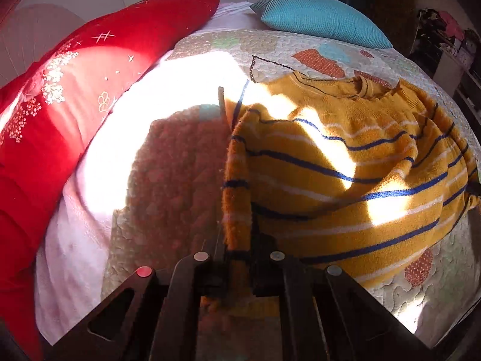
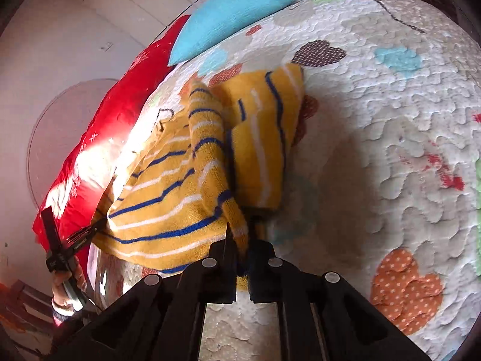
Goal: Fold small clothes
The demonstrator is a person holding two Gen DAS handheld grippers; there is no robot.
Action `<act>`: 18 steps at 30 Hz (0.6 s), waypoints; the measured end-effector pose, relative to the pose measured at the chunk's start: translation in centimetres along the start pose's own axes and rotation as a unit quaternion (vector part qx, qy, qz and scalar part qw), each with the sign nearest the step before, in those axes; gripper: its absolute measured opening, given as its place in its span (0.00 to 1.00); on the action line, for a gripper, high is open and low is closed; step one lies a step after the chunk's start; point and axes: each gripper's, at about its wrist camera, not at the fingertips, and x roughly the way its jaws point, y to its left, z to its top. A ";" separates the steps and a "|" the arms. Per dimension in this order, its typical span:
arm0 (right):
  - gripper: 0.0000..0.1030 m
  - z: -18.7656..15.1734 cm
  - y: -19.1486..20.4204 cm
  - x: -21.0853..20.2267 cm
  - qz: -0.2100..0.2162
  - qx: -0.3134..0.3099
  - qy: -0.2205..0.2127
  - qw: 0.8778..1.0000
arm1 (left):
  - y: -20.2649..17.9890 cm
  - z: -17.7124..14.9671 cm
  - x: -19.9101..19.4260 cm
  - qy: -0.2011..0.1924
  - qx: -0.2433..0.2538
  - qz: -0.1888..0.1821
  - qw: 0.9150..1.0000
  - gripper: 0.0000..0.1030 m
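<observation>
A small mustard-yellow sweater (image 1: 345, 162) with blue and white stripes lies on the quilted bedspread (image 1: 168, 180), collar toward the pillows. My left gripper (image 1: 239, 240) is shut on a fold of its left edge, lifted off the bed. My right gripper (image 2: 243, 240) is shut on the sweater (image 2: 168, 198) at a striped sleeve, which hangs up from the body; a folded-over part (image 2: 264, 138) lies to the right. The left gripper also shows in the right wrist view (image 2: 87, 231) at the sweater's far edge.
A long red pillow (image 1: 60, 114) lies along the bed's left side and a turquoise cushion (image 1: 321, 18) at its head. Strong sunlight patches fall across the quilt (image 2: 390, 150). Dark furniture (image 1: 451, 48) stands right of the bed.
</observation>
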 end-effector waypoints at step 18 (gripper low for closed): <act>0.25 6.1 9.4 3.1 -0.010 -0.086 -0.031 0.996 | -3.2 -2.7 -3.7 -0.138 -0.158 -0.106 0.972 0.78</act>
